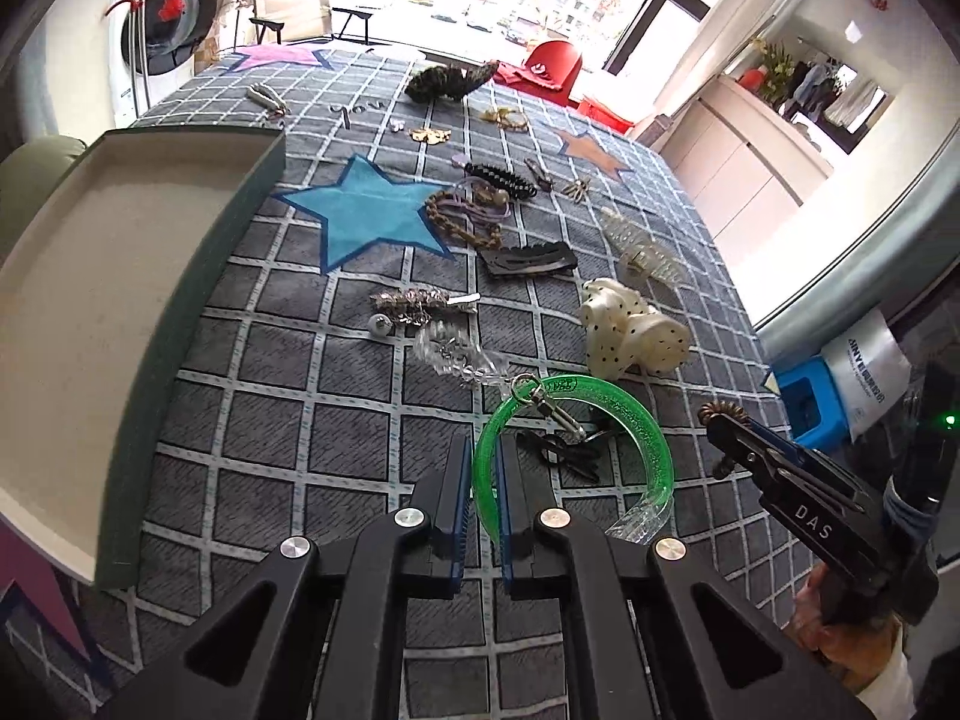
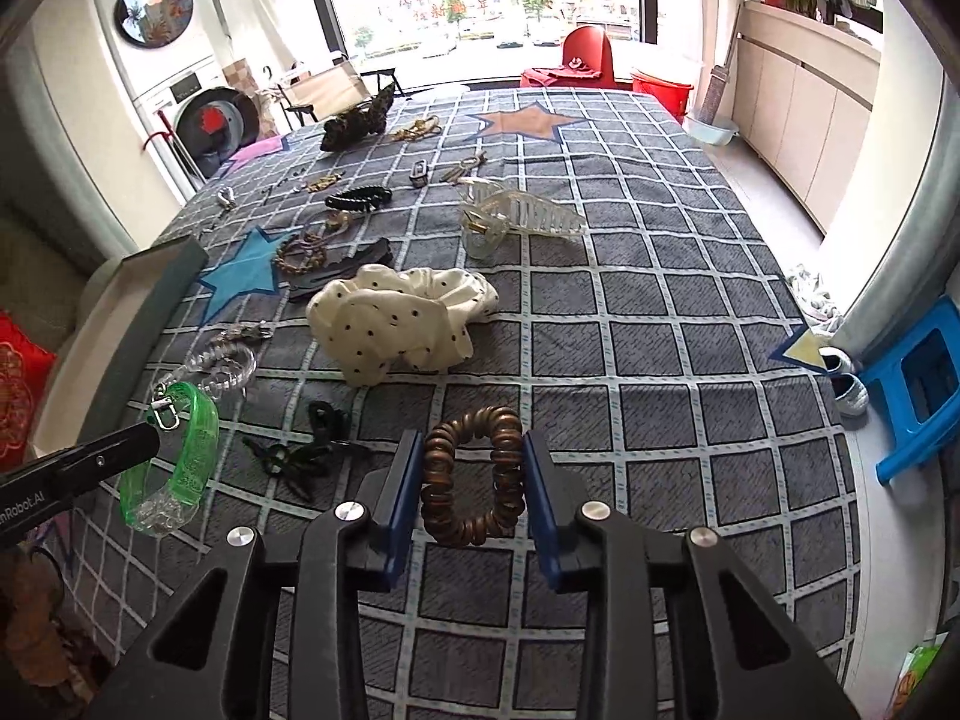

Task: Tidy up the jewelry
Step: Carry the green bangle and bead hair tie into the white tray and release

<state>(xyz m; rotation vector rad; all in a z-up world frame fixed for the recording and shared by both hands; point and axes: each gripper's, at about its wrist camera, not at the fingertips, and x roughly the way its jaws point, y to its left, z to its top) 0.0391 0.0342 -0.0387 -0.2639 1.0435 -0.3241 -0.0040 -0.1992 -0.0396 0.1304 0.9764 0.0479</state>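
Left wrist: tongs point(image 1: 481, 483) clamp green bangle point(image 1: 624, 420) beside tray point(image 1: 198, 312)

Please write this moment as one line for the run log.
left hand-held gripper: shut on green bangle | right hand-held gripper: shut on brown coil hair tie | tray: empty, left of the jewelry

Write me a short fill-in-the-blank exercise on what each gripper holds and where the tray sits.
1. The left gripper is shut on the ____ bangle.
2. The right gripper is shut on a brown ____ hair tie.
3. The cream scrunchie has black ____.
4. The tray sits at the tablecloth's ____ edge.

Missing words: green; spiral; dots; left
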